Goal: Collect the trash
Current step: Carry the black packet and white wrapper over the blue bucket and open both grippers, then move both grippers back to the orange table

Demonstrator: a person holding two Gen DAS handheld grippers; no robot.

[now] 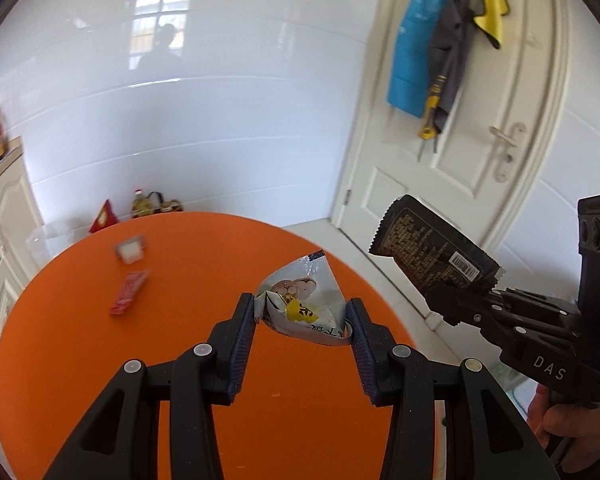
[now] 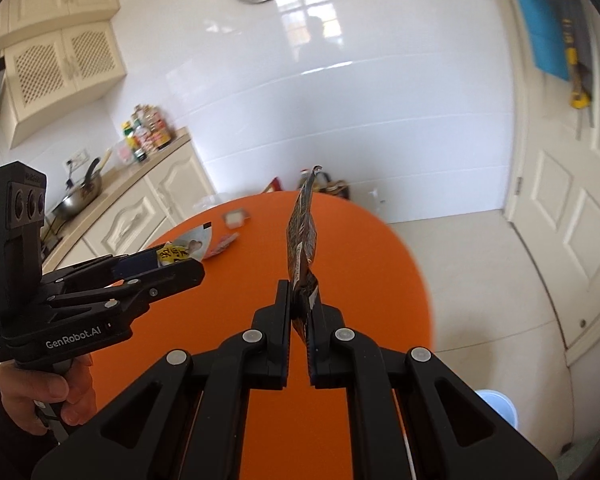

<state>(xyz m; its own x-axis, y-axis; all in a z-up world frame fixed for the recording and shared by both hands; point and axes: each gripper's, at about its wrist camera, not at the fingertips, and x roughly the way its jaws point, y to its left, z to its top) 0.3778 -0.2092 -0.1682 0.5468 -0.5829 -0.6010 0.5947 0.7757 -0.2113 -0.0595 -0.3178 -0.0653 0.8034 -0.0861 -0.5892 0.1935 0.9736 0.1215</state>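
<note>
**Both wrappers lifted, two pieces left**

While you are holding both catches above the orange table [image 1: 80,360], the left gripper [image 1: 302,316] is clamping the crumpled white wrapper [image 1: 300,300] and the right gripper [image 2: 302,300] is pinching the dark wrapper [image 2: 302,232] tight. You are in the carry step — a bin comes next, perhaps the pale blue tub [image 2: 498,404]. The red packet [image 1: 128,294] and small white piece [image 1: 131,251] are waiting.
</note>
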